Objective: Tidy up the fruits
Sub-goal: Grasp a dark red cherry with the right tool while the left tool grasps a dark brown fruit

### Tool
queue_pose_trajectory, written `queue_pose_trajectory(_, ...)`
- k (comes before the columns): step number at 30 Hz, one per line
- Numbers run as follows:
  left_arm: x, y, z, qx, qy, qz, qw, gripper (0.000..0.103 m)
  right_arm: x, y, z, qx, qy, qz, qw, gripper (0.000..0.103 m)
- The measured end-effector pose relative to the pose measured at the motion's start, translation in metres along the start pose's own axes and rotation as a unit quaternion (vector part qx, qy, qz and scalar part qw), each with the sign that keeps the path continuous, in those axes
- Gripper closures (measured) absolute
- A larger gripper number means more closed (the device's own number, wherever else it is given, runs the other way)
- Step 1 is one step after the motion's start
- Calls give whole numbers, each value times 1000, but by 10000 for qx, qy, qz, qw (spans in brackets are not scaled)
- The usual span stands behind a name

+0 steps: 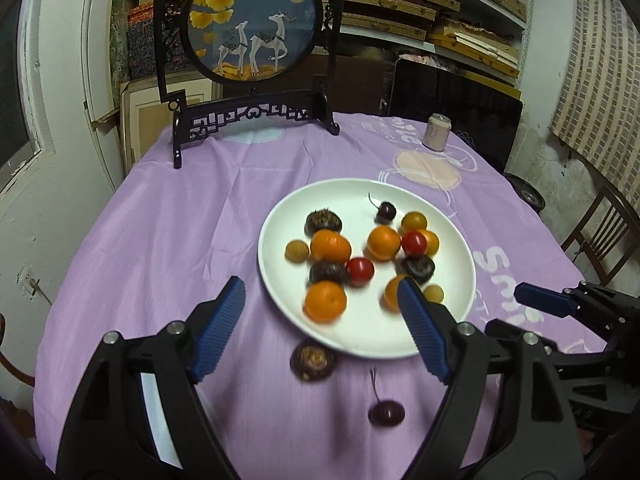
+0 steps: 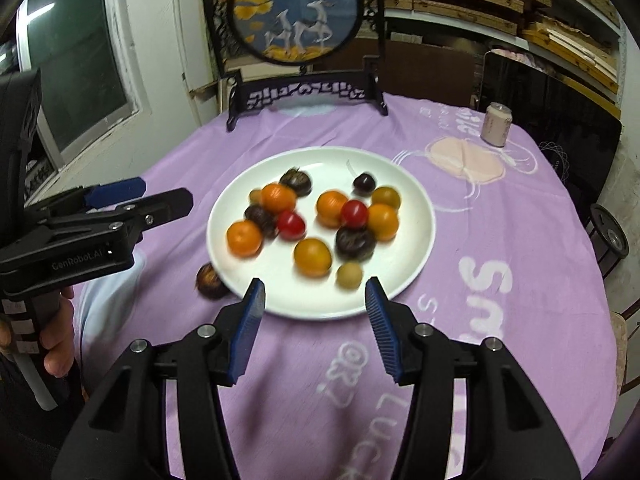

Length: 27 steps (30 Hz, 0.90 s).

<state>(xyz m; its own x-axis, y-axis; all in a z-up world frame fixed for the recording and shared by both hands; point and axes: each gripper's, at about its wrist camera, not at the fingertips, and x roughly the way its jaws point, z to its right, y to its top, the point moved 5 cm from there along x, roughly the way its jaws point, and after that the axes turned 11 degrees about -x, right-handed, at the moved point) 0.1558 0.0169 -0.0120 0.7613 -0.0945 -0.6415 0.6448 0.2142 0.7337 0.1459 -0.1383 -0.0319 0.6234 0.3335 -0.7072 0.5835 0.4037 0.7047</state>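
A white plate [image 1: 280, 216] [image 2: 416, 200] on the purple tablecloth holds several small fruits: oranges, red and yellow tomatoes, dark chestnut-like fruits and a dark cherry [image 1: 386, 212]. A dark brown fruit [image 1: 312, 360] [image 2: 210, 276] lies on the cloth against the plate's near-left rim. A dark cherry [image 1: 386, 413] with a stem lies on the cloth nearer to me. My left gripper [image 1: 322, 304] is open and empty above the plate's near edge; it also shows in the right wrist view [image 2: 160, 194]. My right gripper [image 2: 316, 296] is open and empty at the plate's near rim.
A black framed round deer picture on a stand [image 1: 256, 40] [image 2: 296, 12] stands at the table's far side. A pale drink can [image 1: 437, 132] [image 2: 497, 124] stands at the far right. A wooden chair [image 1: 600, 240] is beyond the right table edge.
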Motion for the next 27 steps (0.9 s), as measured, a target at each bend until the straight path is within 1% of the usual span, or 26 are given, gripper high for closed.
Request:
queue_pose_trajectory(8, -9, -15, -11, -56, 46, -90, 9999, 20, 3, -16, -17, 6, 148, -243, 9996, 50)
queue_pose_trajectory(13, -13, -27, -25, -112, 155, -132, 9997, 14, 10, -30, -33, -72, 320, -467, 9984, 49)
queue_pose_trajectory(15, -13, -34, -36, -176, 230, -195, 9994, 13, 16, -38, -42, -97, 436, -605, 9972, 49)
queue_pose_trajectory(18, -14, -47, -53, -251, 346, -267, 9987, 10, 28, -47, -58, -169, 722, -804, 9940, 49)
queue_pose_trajectory(22, -16, -58, -74, -384, 503, -362, 9973, 10, 45, -49, -78, -316, 916, -935, 9909, 49)
queue_pose_trajectory(24, -17, -60, -84, -468, 592, -384, 9964, 10, 53, -46, -83, -369, 910, -956, 9906, 49)
queue_pose_trajectory(27, -20, -60, -96, -600, 665, -392, 9952, 10, 66, -44, -88, -482, 766, -977, 9911, 49)
